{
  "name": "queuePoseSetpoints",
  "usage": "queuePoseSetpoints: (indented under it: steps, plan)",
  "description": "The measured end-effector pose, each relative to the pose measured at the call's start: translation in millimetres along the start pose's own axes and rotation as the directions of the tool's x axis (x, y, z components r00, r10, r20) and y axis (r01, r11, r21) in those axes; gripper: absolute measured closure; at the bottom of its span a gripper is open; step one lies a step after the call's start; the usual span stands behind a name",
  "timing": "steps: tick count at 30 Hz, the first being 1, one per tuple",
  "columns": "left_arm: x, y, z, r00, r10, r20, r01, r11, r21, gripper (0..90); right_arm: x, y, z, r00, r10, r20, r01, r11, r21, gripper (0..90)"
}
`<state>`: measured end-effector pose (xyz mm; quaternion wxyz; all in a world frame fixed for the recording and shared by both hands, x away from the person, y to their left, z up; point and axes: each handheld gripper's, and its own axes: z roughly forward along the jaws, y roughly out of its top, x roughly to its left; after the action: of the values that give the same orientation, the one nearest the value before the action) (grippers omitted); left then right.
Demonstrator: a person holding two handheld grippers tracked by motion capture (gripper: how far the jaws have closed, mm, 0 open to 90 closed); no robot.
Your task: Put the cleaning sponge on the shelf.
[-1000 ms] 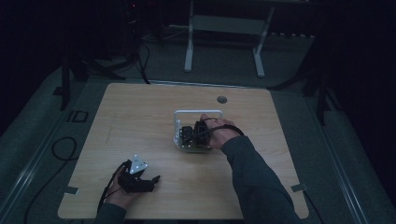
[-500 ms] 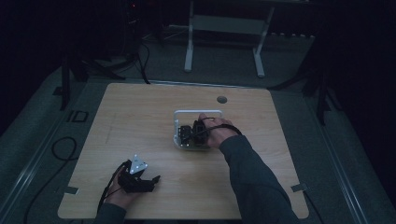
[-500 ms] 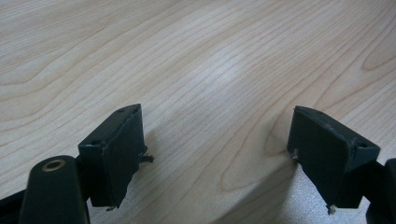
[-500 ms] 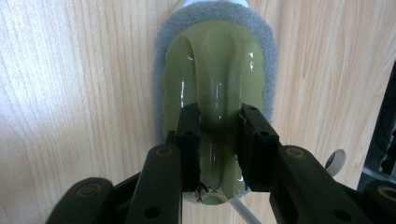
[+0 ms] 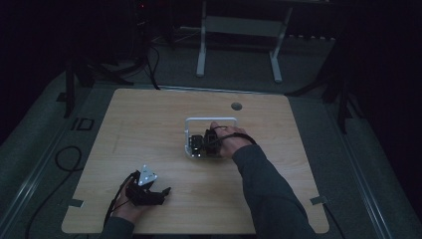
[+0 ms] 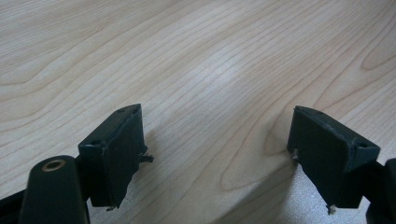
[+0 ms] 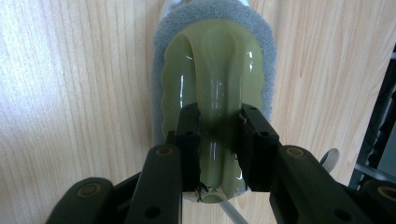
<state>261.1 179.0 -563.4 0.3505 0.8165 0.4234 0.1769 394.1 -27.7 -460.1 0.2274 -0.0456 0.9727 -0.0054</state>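
Right hand-held gripper (image 7: 218, 140) is clamped on the raised ridge handle of a pale green scrubber (image 7: 212, 88) with a grey scouring pad under it; jaws sit either side of the ridge, pads pressing in. In the high view the scrubber cannot be made out under the right hand (image 5: 224, 142), which sits just right of tabletop centre, over a white wire-framed tray (image 5: 211, 120). Left hand-held gripper (image 6: 217, 154) stands wide open with nothing between the jaws, low over bare wood at about 7 o'clock on the tabletop (image 5: 149, 119), well apart from the work. Judgement on the step: a grasp-and-carry or scrub. To do it well, keep the squeeze square across the ridge, since the glossy plastic looks slippery and could twist out; lift straight so the pad comes away flat, and mind the white wire near the jaws at 5 o'clock. View notes: the right gripper view gives the grip and pad texture; the high view gives the layout, the tray outline and the gap between hands; the left gripper view confirms empty jaws.
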Motion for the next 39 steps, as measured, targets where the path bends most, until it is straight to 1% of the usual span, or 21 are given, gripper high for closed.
queuePoseSetpoints:
  steps: [4, 10, 13, 17, 20, 23, 25, 29, 31, 36, 39]
  plan:
    - [0.0, 0.0, 0.0, 1.0000, 0.001, 0.001, -0.001, 1.0000, 0.000, 19.1, 0.9, 0.6, 0.5, 0.9999, -0.003, 0.011, 0.003, 1.000, -0.002, 71.6]
    - [0.0, 0.0, 0.0, 1.0000, 0.001, 0.001, -0.001, 1.0000, 0.001, 19.1, 0.4, -0.9, 0.3, 1.0000, 0.001, 0.008, -0.001, 1.000, -0.013, 71.6]
    - [0.0, 0.0, 0.0, 1.0000, 0.001, 0.001, -0.001, 1.0000, 0.000, 19.1, 0.2, -1.0, 1.5, 0.9999, 0.006, 0.014, -0.005, 1.000, -0.018, 71.6]
    - [0.0, 0.0, 0.0, 1.0000, 0.001, 0.001, -0.001, 1.0000, 0.001, 19.1, 0.8, -1.4, 0.3, 0.9998, -0.002, 0.018, 0.002, 1.000, -0.029, 71.6]
    - [0.0, 0.0, 0.0, 1.0000, 0.001, 0.002, -0.001, 1.0000, 0.000, 19.1, 0.3, -2.4, -1.1, 0.9999, 0.002, 0.016, -0.002, 0.999, -0.036, 71.5]
    - [0.0, 0.0, 0.0, 1.0000, 0.001, 0.001, -0.001, 1.0000, 0.001, 19.1, 0.6, -1.8, 0.8, 0.9999, 0.003, 0.016, -0.003, 1.000, -0.030, 71.5]
    - [-0.1, 0.0, 0.0, 1.0000, 0.001, 0.001, -0.001, 1.0000, 0.000, 19.1, 0.7, -1.2, 1.9, 0.9997, 0.012, 0.021, -0.011, 0.999, -0.031, 71.5]
    - [0.0, 0.0, 0.0, 1.0000, 0.002, 0.001, -0.002, 1.0000, 0.000, 19.1, 1.5, -0.4, 2.2, 0.9995, 0.001, 0.032, -0.001, 1.000, -0.026, 71.5]
    - [0.0, 0.0, 0.0, 1.0000, 0.001, 0.000, -0.001, 1.0000, 0.000, 19.1, 1.2, -0.7, 2.7, 0.9994, 0.007, 0.035, -0.006, 1.000, -0.025, 71.3]
    - [-0.2, 0.0, 0.0, 1.0000, -0.001, 0.002, 0.001, 1.0000, 0.000, 19.1, 0.9, -1.5, 6.6, 0.9980, 0.018, 0.060, -0.017, 1.000, -0.018, 71.4]
    - [-0.2, 0.0, 0.0, 1.0000, -0.001, 0.002, 0.001, 1.0000, 0.000, 19.1, 0.6, -1.6, 9.0, 0.9969, 0.015, 0.077, -0.014, 1.000, -0.007, 71.6]
